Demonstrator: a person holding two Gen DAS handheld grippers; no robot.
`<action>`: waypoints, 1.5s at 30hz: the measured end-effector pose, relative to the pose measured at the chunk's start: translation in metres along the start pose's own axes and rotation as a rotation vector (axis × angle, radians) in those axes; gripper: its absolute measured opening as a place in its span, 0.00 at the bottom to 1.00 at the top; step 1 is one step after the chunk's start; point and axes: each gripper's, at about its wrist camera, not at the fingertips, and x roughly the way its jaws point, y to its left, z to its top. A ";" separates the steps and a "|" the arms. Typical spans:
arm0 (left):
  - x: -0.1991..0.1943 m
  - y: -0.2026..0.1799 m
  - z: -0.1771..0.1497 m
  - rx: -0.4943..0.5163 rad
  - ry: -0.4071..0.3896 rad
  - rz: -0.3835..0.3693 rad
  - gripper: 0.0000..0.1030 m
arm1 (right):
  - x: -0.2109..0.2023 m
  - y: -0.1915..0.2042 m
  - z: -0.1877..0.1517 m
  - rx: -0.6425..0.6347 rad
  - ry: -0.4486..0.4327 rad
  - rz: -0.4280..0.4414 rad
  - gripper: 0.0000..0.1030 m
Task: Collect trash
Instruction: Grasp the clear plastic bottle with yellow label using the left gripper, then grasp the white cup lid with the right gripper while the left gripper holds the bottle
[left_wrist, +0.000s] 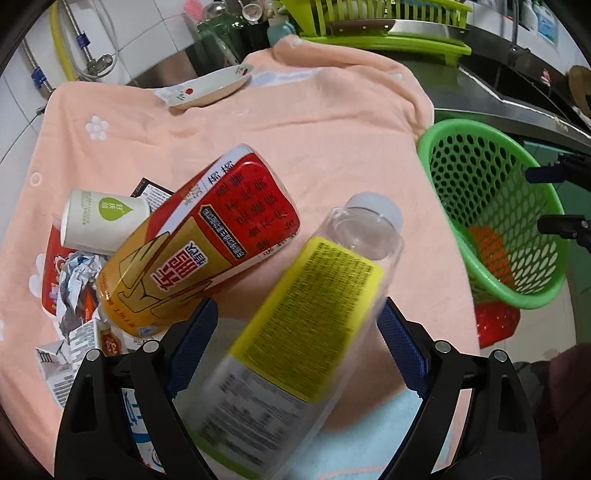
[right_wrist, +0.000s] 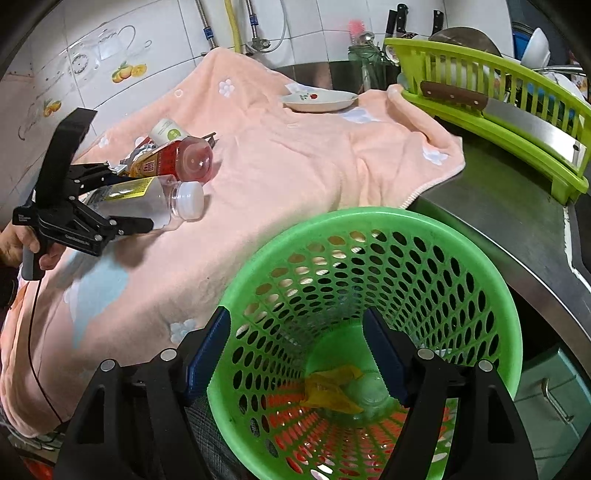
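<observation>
My left gripper (left_wrist: 295, 325) holds a clear plastic bottle (left_wrist: 314, 314) with a yellow label and white cap above the peach towel; it also shows in the right wrist view (right_wrist: 147, 199). Left of it lie an orange-red drink bottle (left_wrist: 207, 236), a white paper cup (left_wrist: 99, 221) and crumpled wrappers (left_wrist: 77, 280). My right gripper (right_wrist: 295, 354) is shut on the near rim of the green mesh basket (right_wrist: 369, 295), which holds a yellow wrapper (right_wrist: 332, 391) and a clear cup. The basket stands off the towel's right edge (left_wrist: 495, 221).
The peach towel (right_wrist: 295, 166) covers the counter. A small white dish (right_wrist: 317, 100) sits at its far edge. A green dish rack (right_wrist: 498, 110) with a cleaver stands at the back right on the steel counter (right_wrist: 498, 229). Tiled wall and hoses are behind.
</observation>
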 end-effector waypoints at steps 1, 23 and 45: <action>0.001 -0.001 0.000 0.003 -0.001 -0.010 0.78 | 0.001 0.001 0.001 -0.002 0.000 0.001 0.69; -0.033 -0.014 -0.012 -0.183 -0.128 -0.001 0.45 | -0.005 0.015 0.006 -0.037 -0.024 0.031 0.69; -0.153 0.032 -0.085 -0.495 -0.332 0.171 0.44 | 0.032 0.132 0.047 -0.235 -0.009 0.291 0.80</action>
